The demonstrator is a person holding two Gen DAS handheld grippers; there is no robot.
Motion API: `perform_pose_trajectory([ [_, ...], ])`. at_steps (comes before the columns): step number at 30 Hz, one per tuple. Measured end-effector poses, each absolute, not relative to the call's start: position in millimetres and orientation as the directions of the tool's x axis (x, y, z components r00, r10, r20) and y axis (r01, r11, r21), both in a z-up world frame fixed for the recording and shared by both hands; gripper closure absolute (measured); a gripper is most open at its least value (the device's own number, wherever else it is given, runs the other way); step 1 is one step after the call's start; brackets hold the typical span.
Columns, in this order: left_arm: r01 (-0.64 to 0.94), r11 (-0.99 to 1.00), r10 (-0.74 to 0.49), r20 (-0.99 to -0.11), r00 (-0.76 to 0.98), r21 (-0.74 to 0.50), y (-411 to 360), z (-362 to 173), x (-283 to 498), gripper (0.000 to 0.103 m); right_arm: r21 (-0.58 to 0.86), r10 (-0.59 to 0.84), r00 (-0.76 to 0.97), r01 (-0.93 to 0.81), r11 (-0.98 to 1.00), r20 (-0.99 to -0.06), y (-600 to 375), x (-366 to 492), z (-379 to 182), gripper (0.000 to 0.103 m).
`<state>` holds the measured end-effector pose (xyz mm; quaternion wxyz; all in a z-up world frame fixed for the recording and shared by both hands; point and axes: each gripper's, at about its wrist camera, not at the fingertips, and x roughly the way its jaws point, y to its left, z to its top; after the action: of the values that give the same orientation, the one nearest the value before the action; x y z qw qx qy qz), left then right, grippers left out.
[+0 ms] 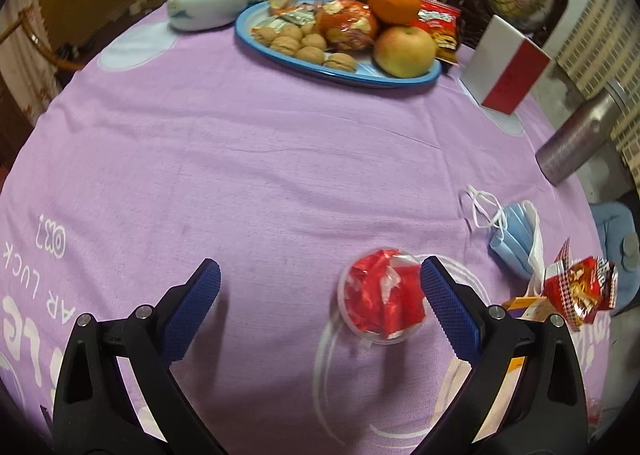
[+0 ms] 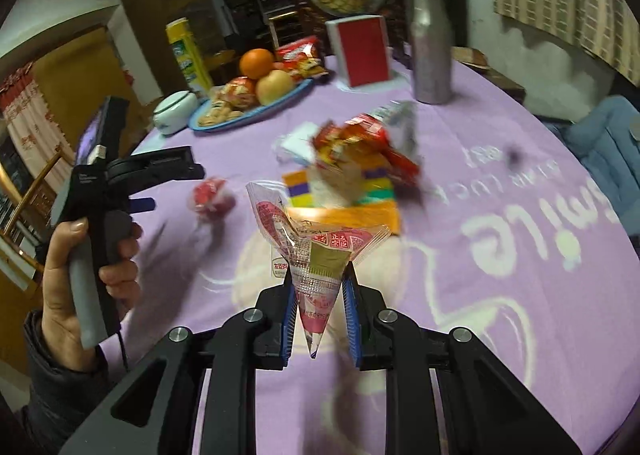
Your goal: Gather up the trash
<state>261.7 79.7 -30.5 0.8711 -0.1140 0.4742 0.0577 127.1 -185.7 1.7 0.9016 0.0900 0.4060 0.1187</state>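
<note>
At the left, the person's hand (image 2: 86,255) grips the handle of the left gripper (image 1: 320,287), whose blue pads stand wide apart and hold nothing; it points steeply down at the purple tablecloth (image 1: 280,143). Just off its right pad (image 1: 448,307) lies a small clear cup stuffed with red wrappers (image 1: 382,297), touching or nearly touching that pad and sitting well to the right of the gap's centre; so I judge the left hand is the nearer one, and must slide rightward before closing. Further right lie a blue face mask (image 1: 516,243) and a red snack bag (image 1: 580,287), near the table's edge. To the right, the right gripper (image 2: 320,319) stands narrow, pinching a clear pink-printed wrapper (image 2: 316,255) by its pointed end, the long axis running away from the jaws and fanning upward; it hangs above the cloth.
</note>
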Motion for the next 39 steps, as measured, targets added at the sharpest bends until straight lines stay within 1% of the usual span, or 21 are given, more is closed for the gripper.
perform_pose_trajectory([
  [5,-0.17,0.978,-0.007,-0.828,0.561,-0.123,69,-29,260,0.007,0.239,0.243,0.596,-0.087,0.967,-0.766,-195,129,-19,0.077],
  [11,-0.146,0.984,0.001,-0.819,0.574,-0.102,57,-32,259,0.007,0.219,0.221,0.572,-0.073,0.973,-0.79,-191,133,-33,0.067],
  [17,-0.136,0.986,-0.002,-0.827,0.562,-0.095,53,-36,262,0.007,0.189,0.193,0.559,-0.065,0.98,-0.807,-181,145,-40,0.049],
  [19,-0.136,0.985,-0.011,-0.827,0.562,-0.106,54,-35,262,0.007,0.167,0.172,0.562,-0.061,0.984,-0.809,-178,149,-40,0.032],
  [21,-0.138,0.984,-0.017,-0.827,0.563,-0.114,55,-35,262,0.007,0.133,0.14,0.577,-0.054,0.99,-0.805,-174,151,-38,0.026],
  [24,-0.139,0.982,-0.027,-0.825,0.564,-0.127,56,-33,261,0.007,0.107,0.124,0.584,-0.063,0.992,-0.802,-168,153,-35,0.024],
  [25,-0.14,0.981,-0.03,-0.825,0.564,-0.132,57,-33,261,0.007,0.098,0.118,0.586,-0.065,0.993,-0.802,-166,154,-34,0.019],
  [27,-0.142,0.98,-0.033,-0.825,0.564,-0.137,57,-33,260,0.007,0.066,0.093,0.591,-0.067,0.996,-0.802,-162,156,-34,0.015],
  [29,-0.143,0.98,-0.035,-0.826,0.563,-0.14,58,-33,261,0.007,0.039,0.068,0.596,-0.062,0.997,-0.8,-159,157,-34,0.015],
  [31,-0.142,0.979,-0.04,-0.827,0.561,-0.144,59,-33,261,0.007,0.014,0.05,0.591,-0.064,0.998,-0.805,-155,160,-36,0.018],
  [32,-0.142,0.979,-0.041,-0.826,0.562,-0.145,59,-33,261,0.007,0.0,0.034,0.585,-0.058,0.998,-0.811,-154,163,-39,0.023],
  [33,-0.14,0.979,-0.043,-0.825,0.563,-0.147,59,-32,261,0.007,-0.002,0.031,0.58,-0.057,0.998,-0.814,-154,163,-40,0.045],
  [34,-0.139,0.979,-0.045,-0.824,0.564,-0.149,59,-32,260,0.007,0.021,0.049,0.573,-0.056,0.998,-0.818,-156,165,-42,0.074],
  [35,-0.138,0.979,-0.047,-0.823,0.566,-0.151,59,-31,260,0.007,0.051,0.069,0.562,-0.047,0.998,-0.824,-159,166,-44,0.086],
  [36,-0.136,0.979,-0.049,-0.822,0.567,-0.153,59,-30,260,0.007,0.061,0.073,0.554,-0.039,0.997,-0.829,-161,166,-45,0.093],
  [39,-0.135,0.979,-0.05,-0.821,0.569,-0.154,59,-30,260,0.007,0.093,0.089,0.572,-0.023,0.995,-0.816,-169,163,-43,0.096],
])
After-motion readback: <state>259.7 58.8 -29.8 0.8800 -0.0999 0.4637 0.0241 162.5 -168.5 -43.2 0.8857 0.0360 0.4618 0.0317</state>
